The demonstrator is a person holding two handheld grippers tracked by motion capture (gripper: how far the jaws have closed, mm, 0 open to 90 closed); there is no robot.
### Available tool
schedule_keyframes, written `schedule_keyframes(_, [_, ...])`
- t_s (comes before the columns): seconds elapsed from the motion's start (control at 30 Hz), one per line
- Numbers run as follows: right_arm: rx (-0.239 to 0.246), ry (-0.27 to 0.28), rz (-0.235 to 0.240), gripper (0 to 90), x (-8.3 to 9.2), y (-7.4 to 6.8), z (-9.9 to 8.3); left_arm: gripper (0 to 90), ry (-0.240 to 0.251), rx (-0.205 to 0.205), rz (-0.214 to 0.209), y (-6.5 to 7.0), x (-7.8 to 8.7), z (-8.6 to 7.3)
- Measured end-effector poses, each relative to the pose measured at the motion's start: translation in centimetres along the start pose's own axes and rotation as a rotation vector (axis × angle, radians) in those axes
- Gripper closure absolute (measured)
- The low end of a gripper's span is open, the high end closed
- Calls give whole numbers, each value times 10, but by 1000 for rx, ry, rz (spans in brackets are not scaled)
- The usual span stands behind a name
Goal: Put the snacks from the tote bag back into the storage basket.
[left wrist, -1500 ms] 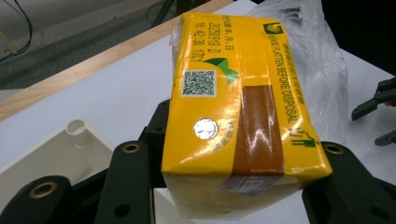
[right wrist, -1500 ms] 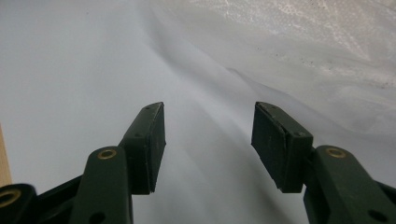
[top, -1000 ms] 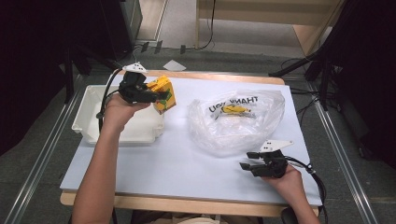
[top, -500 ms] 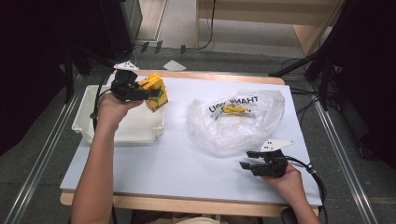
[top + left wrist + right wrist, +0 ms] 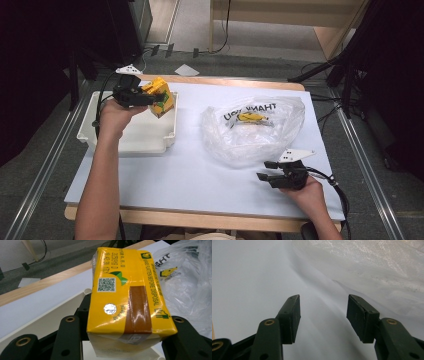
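A glossy yellow drink carton (image 5: 161,96), a rectangular brick with green print, a QR code, a round foil seal and a strip of brown tape down one face, is pinched across its width between the black jaws of the left gripper (image 5: 150,98). In the high view it hangs over the far right corner of the white plastic tray (image 5: 125,145), at about ten o'clock on the pale tabletop (image 5: 190,180). The left forearm reaches straight up from the near edge, wrist bent so the gripper points toward three o'clock. The carton's long axis runs along the jaws, away from the hand. A crinkled clear plastic bag (image 5: 252,127) lies at two o'clock. The right gripper (image 5: 264,170) rests at five o'clock, just beside the bag, its jaws spread and pinching nothing.
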State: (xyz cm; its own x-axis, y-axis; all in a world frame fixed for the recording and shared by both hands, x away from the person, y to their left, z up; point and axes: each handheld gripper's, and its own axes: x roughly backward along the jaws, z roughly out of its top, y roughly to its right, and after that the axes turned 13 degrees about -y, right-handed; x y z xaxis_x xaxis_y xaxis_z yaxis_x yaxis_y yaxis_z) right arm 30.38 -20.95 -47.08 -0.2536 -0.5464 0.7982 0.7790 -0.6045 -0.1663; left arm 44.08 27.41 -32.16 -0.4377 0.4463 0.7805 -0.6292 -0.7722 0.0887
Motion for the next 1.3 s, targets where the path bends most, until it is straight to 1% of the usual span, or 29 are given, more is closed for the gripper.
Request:
schedule_keyframes(0.13, [4, 1, -1, 455, 0, 0, 0, 524, -4, 12, 6, -6, -1, -1])
schedule_keyframes(0.17, [5, 1, -1, 455, 0, 0, 0, 524, -6, 14, 13, -7, -2, -2])
schedule_keyframes(0.3, [4, -5, -3, 455, 0, -1, 0, 523, 0, 31, -9, -14, -3, -4])
schedule_keyframes(0.4, [5, -5, -3, 455, 0, -1, 0, 524, -5, 38, 13, -18, -5, -6])
schedule_keyframes(0.5, [5, -4, -14, 455, 1, -2, -1, 524, -6, 44, 9, -23, -7, -7])
schedule_keyframes(0.6, [2, -3, -12, 455, 1, -1, -1, 524, -13, 40, 20, -24, -11, -6])
schedule_keyframes(0.67, [3, -14, -12, 455, 0, -1, -1, 524, -13, 30, 20, -26, -15, -6])
schedule_keyframes(0.77, [3, -14, -12, 455, 0, -2, -1, 524, -10, 39, 13, -29, -22, -8])
schedule_keyframes(0.87, [5, -16, -14, 454, 0, -2, -2, 524, -29, 44, 29, -31, -29, -9])
schedule_keyframes(1.03, [8, -17, -9, 453, 0, -4, -2, 524, -44, 54, 71, -33, -41, -10])
schedule_keyframes(1.1, [8, -18, -11, 453, 0, -4, -2, 524, -51, 49, 70, -33, -47, -10])
schedule_keyframes(1.2, [7, -18, -13, 453, 1, -4, -3, 524, -57, 48, 82, -33, -53, -11])
schedule_keyframes(1.3, [7, -21, -12, 450, 1, -5, -3, 523, -79, 42, 90, -33, -61, -11])
